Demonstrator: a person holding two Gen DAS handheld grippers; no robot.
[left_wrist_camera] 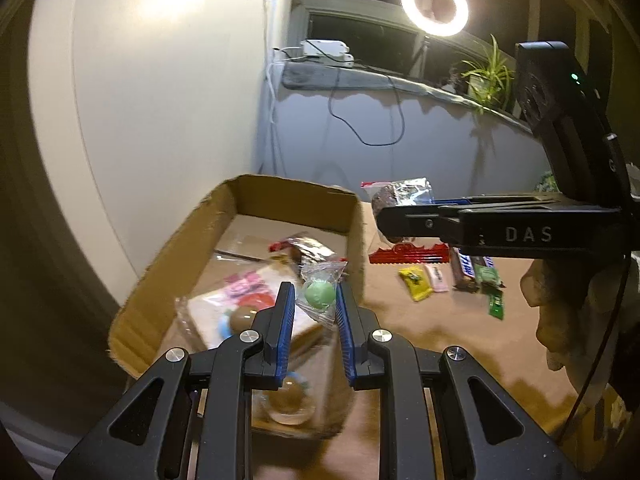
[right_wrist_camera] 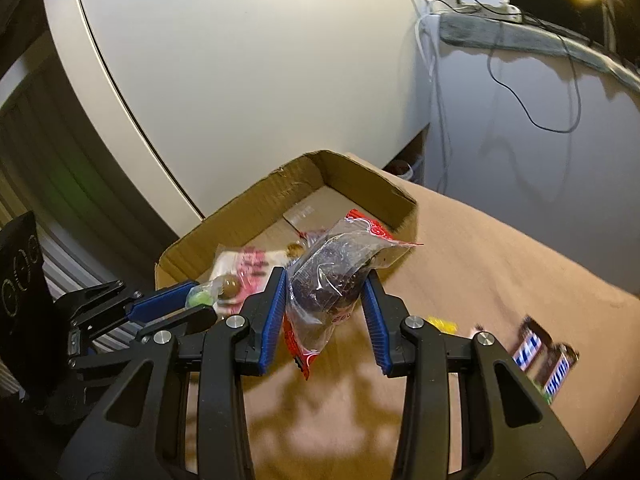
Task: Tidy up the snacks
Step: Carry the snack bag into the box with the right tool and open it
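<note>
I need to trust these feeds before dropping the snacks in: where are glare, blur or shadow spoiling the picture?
Left wrist view: the ring light blows out white, and the near box corner is smeared. Right wrist view: lamp glare washes the top right corner, the chocolate bars are blurred, and gripper shadows darken the table. Both views bend straight lines at the edges.

My left gripper (left_wrist_camera: 316, 304) pinches a small wrapped candy (left_wrist_camera: 319, 294); my right gripper (right_wrist_camera: 326, 300) (tilted downward too) clamps a bagged dark cake (right_wrist_camera: 332, 276), beside it.
</note>
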